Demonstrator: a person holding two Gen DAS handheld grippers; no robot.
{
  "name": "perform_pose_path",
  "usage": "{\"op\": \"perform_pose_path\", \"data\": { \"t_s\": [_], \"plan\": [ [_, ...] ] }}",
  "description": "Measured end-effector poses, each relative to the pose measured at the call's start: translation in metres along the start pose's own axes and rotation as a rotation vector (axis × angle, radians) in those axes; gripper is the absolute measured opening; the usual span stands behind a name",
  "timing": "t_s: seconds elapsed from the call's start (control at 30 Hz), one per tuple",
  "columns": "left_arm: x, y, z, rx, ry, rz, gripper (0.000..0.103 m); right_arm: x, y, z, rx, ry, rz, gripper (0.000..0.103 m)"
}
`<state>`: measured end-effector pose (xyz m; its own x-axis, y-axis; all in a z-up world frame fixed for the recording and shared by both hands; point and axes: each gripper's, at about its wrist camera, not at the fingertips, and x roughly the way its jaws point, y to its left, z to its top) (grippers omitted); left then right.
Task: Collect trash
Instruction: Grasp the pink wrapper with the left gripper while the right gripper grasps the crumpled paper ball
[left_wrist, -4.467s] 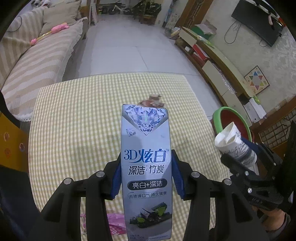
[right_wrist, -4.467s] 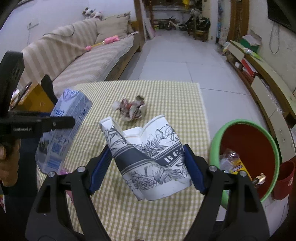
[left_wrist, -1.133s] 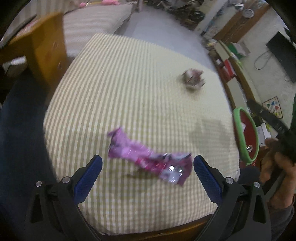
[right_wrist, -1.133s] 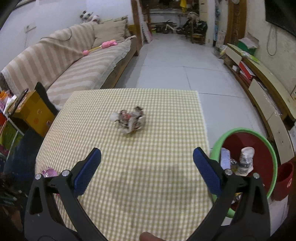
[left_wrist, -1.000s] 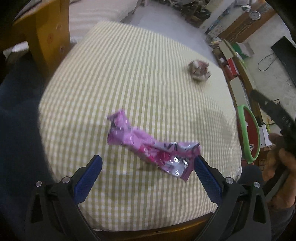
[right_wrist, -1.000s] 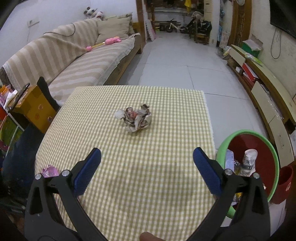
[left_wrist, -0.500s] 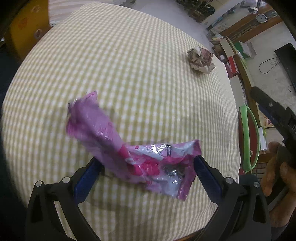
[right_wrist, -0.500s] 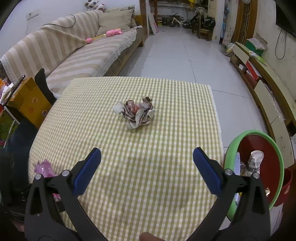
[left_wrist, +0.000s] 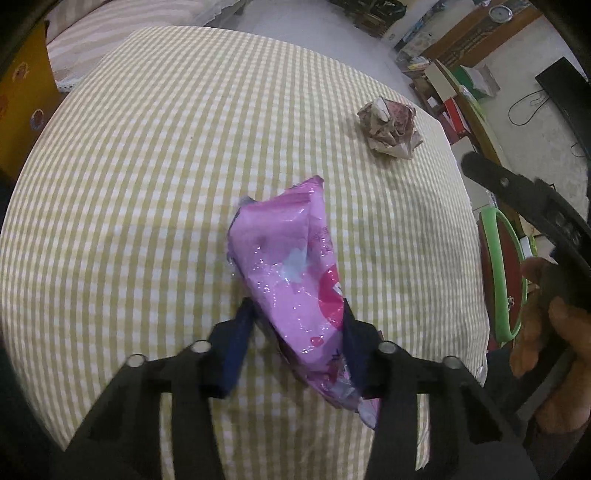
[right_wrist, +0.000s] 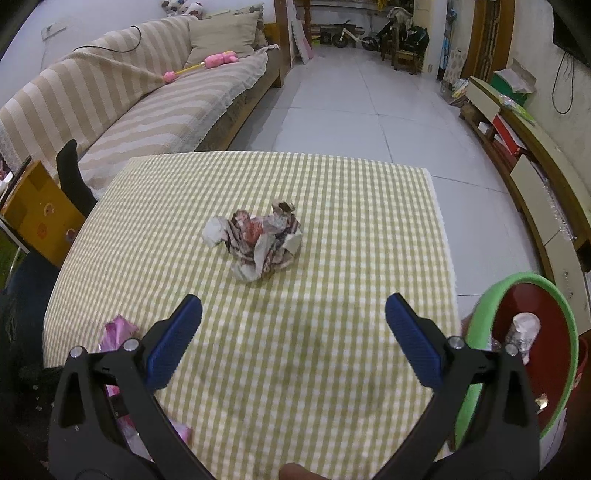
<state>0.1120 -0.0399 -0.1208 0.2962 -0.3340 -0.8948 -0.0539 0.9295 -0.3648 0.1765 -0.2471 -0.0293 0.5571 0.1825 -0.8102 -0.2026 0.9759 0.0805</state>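
A pink foil wrapper (left_wrist: 291, 266) stands bunched up between the blue pads of my left gripper (left_wrist: 295, 332). The jaws are closing and both pads press its sides. In the right wrist view the same wrapper (right_wrist: 118, 332) shows at the table's near left edge. A crumpled paper ball (right_wrist: 258, 243) lies mid-table, and it also appears far right in the left wrist view (left_wrist: 389, 127). My right gripper (right_wrist: 293, 332) hangs open over the cloth just short of the ball, with nothing between its fingers.
The table wears a yellow checked cloth (right_wrist: 332, 184). A green-rimmed red bin (right_wrist: 517, 288) with trash inside stands off the table's right edge. A yellow box (right_wrist: 40, 218) sits at the left, a striped sofa (right_wrist: 122, 110) behind. A hand (left_wrist: 554, 332) holds the right gripper.
The left jaws went from wide open around the flat wrapper to closed in on it, bunching it upright. The right gripper came lower and nearer the paper ball, still open.
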Motion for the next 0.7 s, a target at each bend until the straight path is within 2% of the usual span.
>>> {"op": "perform_pose_path", "data": {
  "t_s": [0.13, 0.47, 0.57, 0.63, 0.7],
  "plan": [
    [-0.008, 0.007, 0.009, 0.018, -0.019, -0.004, 0.03, 0.016, 0.007, 0.011, 0.001, 0.003, 0.018, 0.098],
    [-0.031, 0.009, 0.044, 0.086, -0.1, 0.027, 0.028, 0.07, 0.02, 0.031, -0.02, 0.037, -0.004, 0.095],
    [-0.036, 0.011, 0.053, 0.101, -0.114, 0.028, 0.028, 0.082, 0.022, 0.032, -0.04, 0.048, -0.021, 0.086],
    [-0.036, 0.01, 0.057, 0.103, -0.114, 0.026, 0.028, 0.088, 0.023, 0.032, -0.05, 0.062, -0.017, 0.077],
    [-0.035, 0.008, 0.062, 0.105, -0.114, 0.025, 0.028, 0.09, 0.025, 0.032, -0.06, 0.067, -0.015, 0.063]
  ]
}}
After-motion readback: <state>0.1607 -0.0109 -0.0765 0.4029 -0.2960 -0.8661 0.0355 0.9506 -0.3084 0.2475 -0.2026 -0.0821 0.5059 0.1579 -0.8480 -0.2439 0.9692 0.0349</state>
